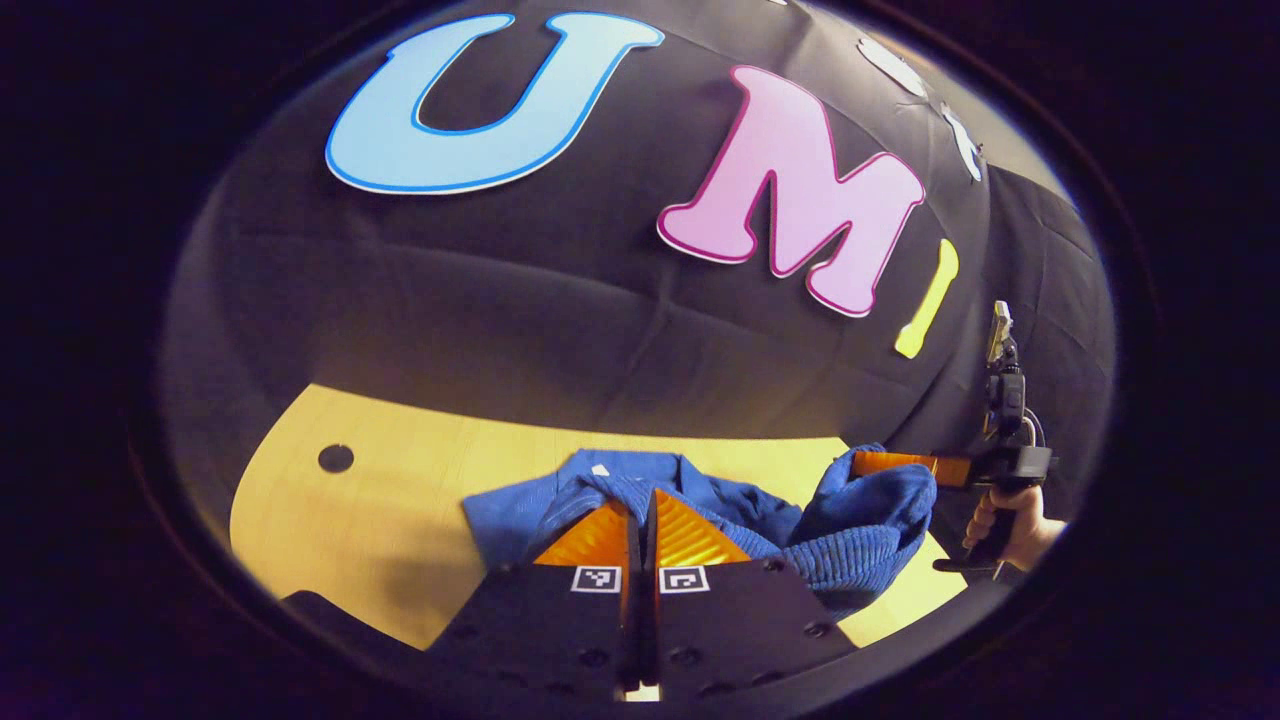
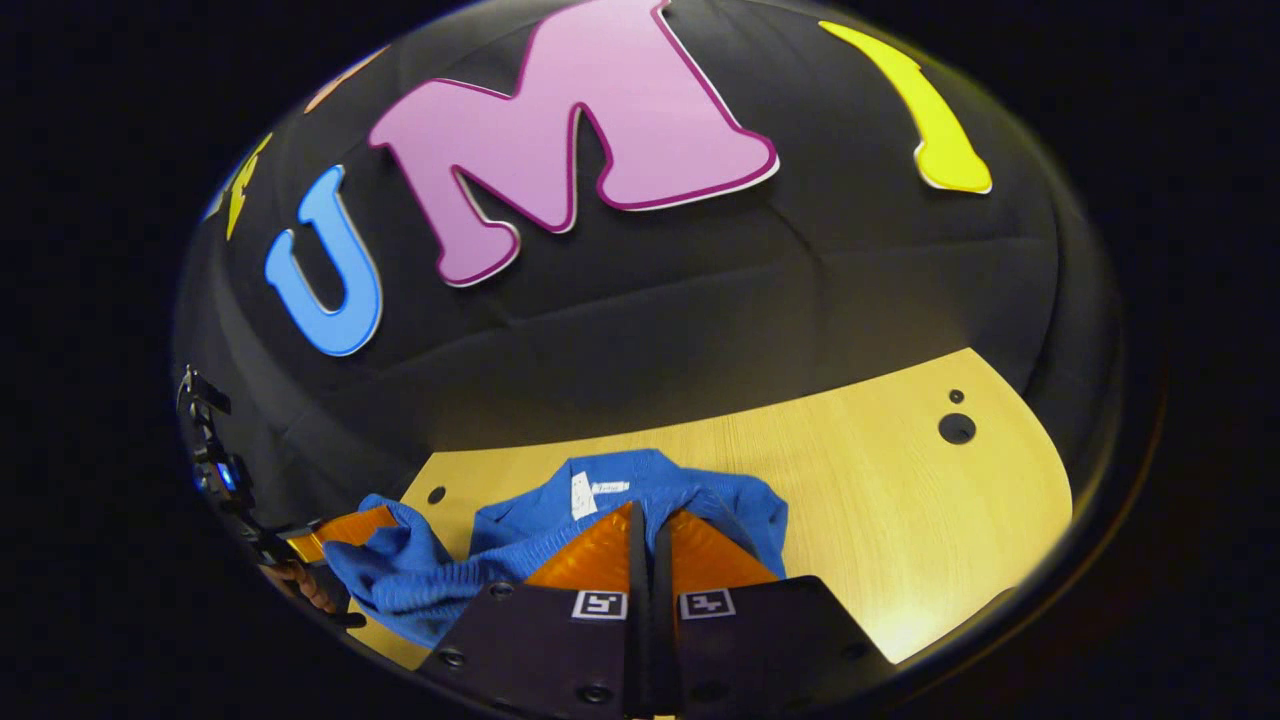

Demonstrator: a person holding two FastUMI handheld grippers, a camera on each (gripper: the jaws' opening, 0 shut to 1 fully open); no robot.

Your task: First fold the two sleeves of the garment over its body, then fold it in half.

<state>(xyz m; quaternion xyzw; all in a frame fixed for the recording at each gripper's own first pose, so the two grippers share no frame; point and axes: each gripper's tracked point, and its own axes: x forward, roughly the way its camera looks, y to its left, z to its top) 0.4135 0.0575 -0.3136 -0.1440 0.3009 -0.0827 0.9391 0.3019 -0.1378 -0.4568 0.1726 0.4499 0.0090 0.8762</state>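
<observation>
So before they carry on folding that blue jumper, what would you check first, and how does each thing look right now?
1. Left tool closed on the blue jumper: ok, fingers together with knit bunched at their tips.
2. Right tool closed on the jumper: ok, same.
3. Both hems lifted evenly: cannot tell.
4. Collar end with its label lying on the wooden table: ok.
5. Sleeves folded over the body: cannot tell, cloth is bunched.
6. Free table beyond the collar for the fold: ok.
</observation>
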